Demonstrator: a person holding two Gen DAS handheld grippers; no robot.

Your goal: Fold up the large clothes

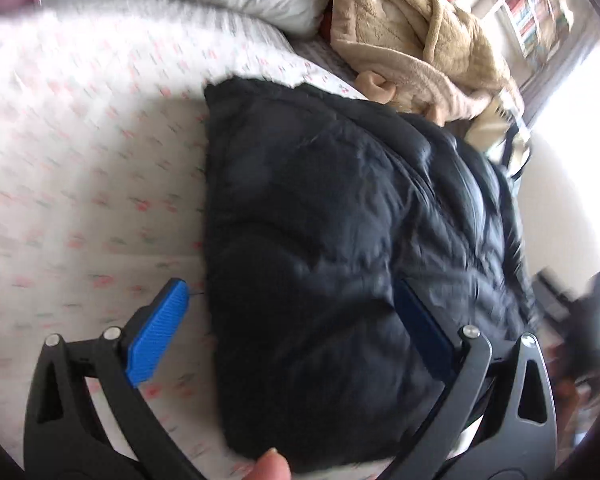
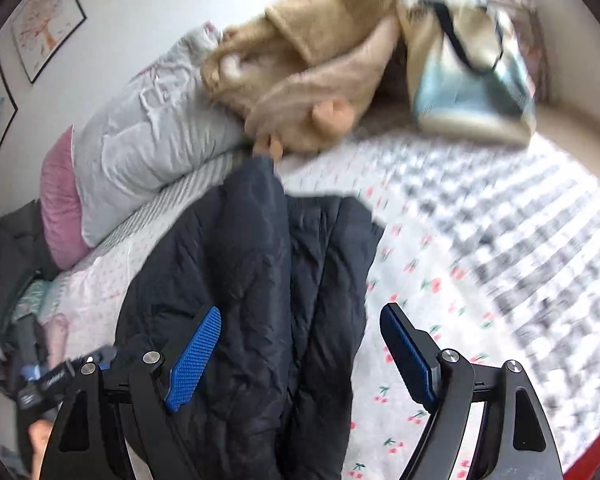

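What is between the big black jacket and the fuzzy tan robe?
Mostly just bed sheet with little red flowers, shown in the right wrist view. The black jacket lies folded below, and the tan robe is heaped by the pillow.

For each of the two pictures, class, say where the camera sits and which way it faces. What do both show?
Left wrist: sits on the left gripper, facing down over the black jacket on the bed; open blue fingers and a fingertip show.
Right wrist: sits on the right gripper, facing down along the jacket toward the pillow; open fingers show.
Shared: jacket, bed, tan robe.
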